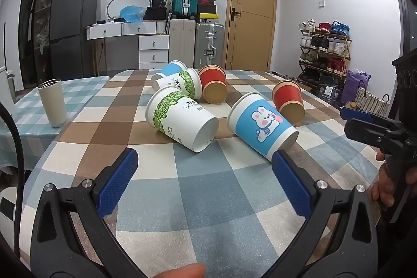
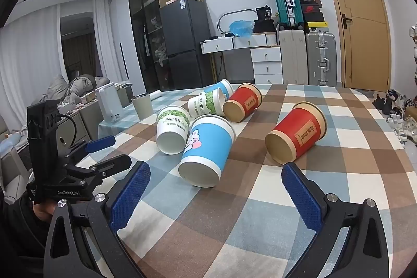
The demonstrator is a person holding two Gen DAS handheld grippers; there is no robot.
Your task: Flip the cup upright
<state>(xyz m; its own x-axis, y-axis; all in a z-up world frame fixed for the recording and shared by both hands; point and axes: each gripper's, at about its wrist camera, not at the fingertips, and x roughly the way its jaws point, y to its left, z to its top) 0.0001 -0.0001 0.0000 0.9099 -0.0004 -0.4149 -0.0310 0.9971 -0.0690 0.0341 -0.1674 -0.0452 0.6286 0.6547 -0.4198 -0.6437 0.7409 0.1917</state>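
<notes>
Honestly, the bunny cup (image 2: 207, 151) was your nearest candidate: it lay on its side on the checked surface (image 1: 208, 199), base toward you and mouth pointing away, just ahead of both sets of tongs. Touching its flank on your left was a green-leaf cup (image 2: 173, 128), also tipped over. Off to your right, apart from the others, a red cup (image 2: 297, 133) lay with its brown base facing you. Further back, another red cup (image 2: 243, 102), a second green-leaf cup (image 2: 208, 103) and a blue one (image 1: 170, 69) were bunched together, all on their sides.

Your left tongs (image 1: 206, 168) were spread wide and gripping nothing, and the right tongs (image 2: 216, 186) were the same, wide apart and empty, low over the surface.

What could've gone wrong, I'd guess: these look like thin paper, so a hard squeeze could crush the wall. A cup on its side would likely roll when nudged by one pad, and the bunny cup could shove the leaf cup it leans on. With both tongs near the same cup, they might also bump each other.

As for contents, no mouth faced the cameras, so I couldn't tell if anything was inside. The grey tumbler (image 1: 53, 102) stood upright off to your left; its inside wasn't visible either.
</notes>
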